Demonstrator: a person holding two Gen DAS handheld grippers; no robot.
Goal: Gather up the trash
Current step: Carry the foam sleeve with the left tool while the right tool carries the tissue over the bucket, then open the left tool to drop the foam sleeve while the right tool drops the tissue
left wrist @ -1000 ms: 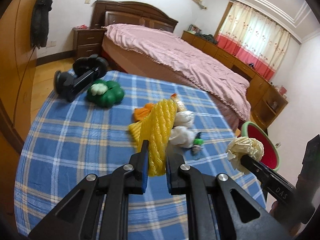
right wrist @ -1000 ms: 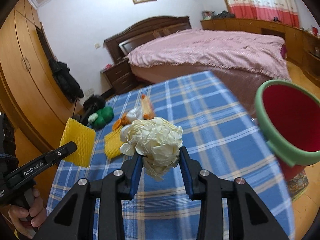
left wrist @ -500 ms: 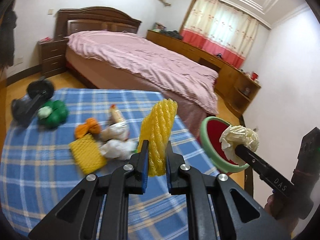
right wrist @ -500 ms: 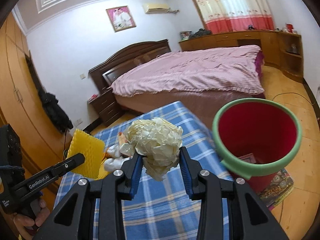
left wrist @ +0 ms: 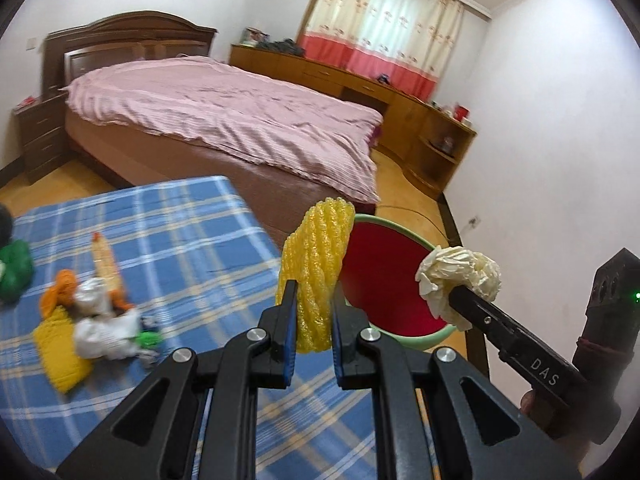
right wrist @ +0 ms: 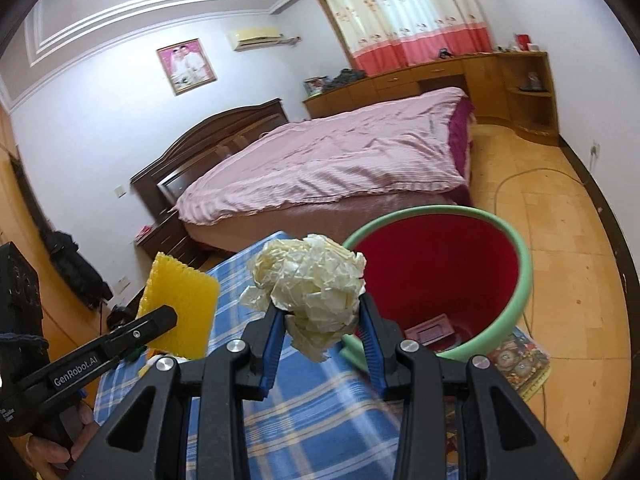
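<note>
My left gripper point(left wrist: 314, 300) is shut on a yellow foam net point(left wrist: 316, 268), held upright above the right edge of the blue plaid table point(left wrist: 192, 240); the net also shows in the right wrist view point(right wrist: 182, 300). My right gripper point(right wrist: 322, 316) is shut on a crumpled cream paper ball point(right wrist: 310, 280), also seen in the left wrist view point(left wrist: 460, 276). A red bin with a green rim point(right wrist: 440, 272) stands on the floor just beyond the table edge, right of both grippers; it also shows in the left wrist view point(left wrist: 384, 284).
More trash lies on the table at the left: a second yellow foam net point(left wrist: 60, 354), white crumpled plastic point(left wrist: 104, 332), orange scraps point(left wrist: 64, 288), a green object point(left wrist: 14, 272). A bed with a pink cover point(left wrist: 224, 120) stands behind. Something flat lies in the bin point(right wrist: 430, 328).
Both grippers have swung to the right with their loads, away from the trash pile and toward the red bin. The bin is now closer in both views.
</note>
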